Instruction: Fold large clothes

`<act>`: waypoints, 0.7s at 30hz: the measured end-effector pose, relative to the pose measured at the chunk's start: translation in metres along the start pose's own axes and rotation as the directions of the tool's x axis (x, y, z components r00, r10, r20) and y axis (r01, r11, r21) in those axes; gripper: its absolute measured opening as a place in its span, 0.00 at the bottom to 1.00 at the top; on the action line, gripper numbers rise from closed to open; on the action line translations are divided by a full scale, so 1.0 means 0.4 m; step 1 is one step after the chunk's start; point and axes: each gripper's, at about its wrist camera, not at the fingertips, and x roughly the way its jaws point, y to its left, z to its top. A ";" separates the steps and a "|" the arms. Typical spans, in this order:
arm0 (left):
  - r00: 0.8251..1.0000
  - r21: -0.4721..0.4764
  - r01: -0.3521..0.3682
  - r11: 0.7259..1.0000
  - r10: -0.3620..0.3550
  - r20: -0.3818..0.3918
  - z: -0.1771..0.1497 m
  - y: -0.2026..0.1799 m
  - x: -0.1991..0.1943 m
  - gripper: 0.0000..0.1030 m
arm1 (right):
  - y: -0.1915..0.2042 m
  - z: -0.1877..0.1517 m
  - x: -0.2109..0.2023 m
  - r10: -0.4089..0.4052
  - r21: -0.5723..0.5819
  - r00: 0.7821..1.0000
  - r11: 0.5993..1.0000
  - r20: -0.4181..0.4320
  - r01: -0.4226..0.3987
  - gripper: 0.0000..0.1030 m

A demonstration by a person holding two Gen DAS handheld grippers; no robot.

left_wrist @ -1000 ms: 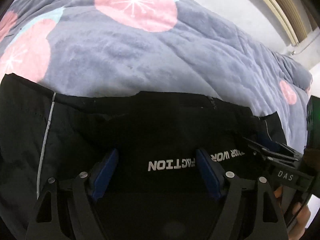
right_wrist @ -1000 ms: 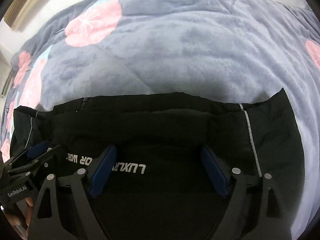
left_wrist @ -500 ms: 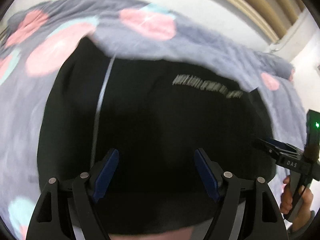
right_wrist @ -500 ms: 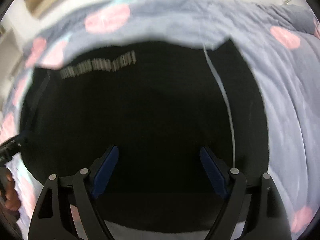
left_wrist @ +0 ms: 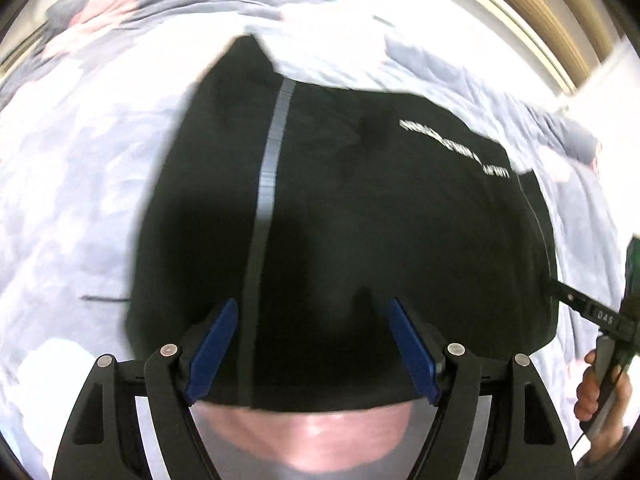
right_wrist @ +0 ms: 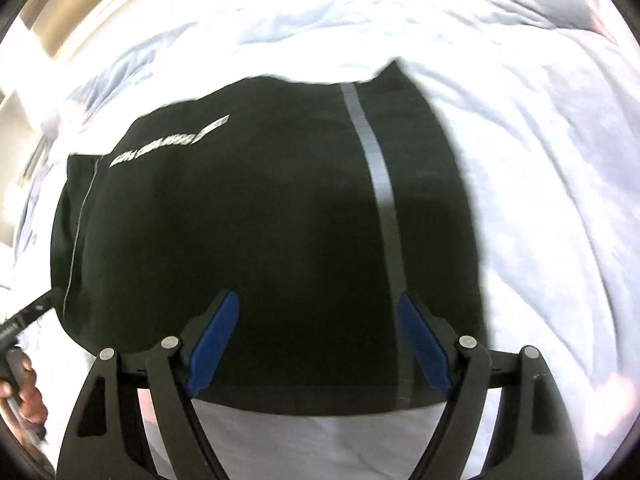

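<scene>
Both wrist cameras had pulled back and up from the black fabric garment [left_wrist: 360,220] since a second before: its white lettering [left_wrist: 452,146], then just ahead of the fingertips, now sat far up the cloth, and the whole folded shape fitted into each view. In the left wrist view the left gripper [left_wrist: 312,346] hung over the near hem with its blue-padded fingers [left_wrist: 212,350] spread wide; nothing was pinched between them, the cloth lying flat below. A grey reflective stripe [left_wrist: 268,176] ran from the far corner down toward the left pad. At the right edge the other black handheld tool showed, held by a hand [left_wrist: 600,388].

From the right wrist view the right gripper [right_wrist: 320,344] likewise stood apart above the garment's near edge, its blue pads [right_wrist: 424,350] clear of the fabric, with a second grey stripe [right_wrist: 376,168] passing just beside the right pad. The garment lay spread on a pale grey-blue plush bedspread [right_wrist: 540,200], badly overexposed, with faint pink patches [left_wrist: 100,4] near its far edges.
</scene>
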 end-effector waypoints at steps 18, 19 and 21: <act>0.969 -0.211 0.207 0.955 -0.230 -0.088 0.156 0.280 0.113 0.77 | -0.279 0.078 0.112 0.180 0.247 0.983 0.955 -0.030 -0.167 0.83; 0.963 -0.225 0.223 0.949 -0.250 -0.101 0.155 0.290 0.135 0.77 | -0.284 0.079 0.128 0.198 0.251 0.980 0.951 -0.038 -0.182 0.83; 0.951 -0.254 0.254 0.933 -0.289 -0.108 0.153 0.306 0.168 0.77 | -0.296 0.078 0.161 0.246 0.273 0.968 0.935 -0.045 -0.225 0.83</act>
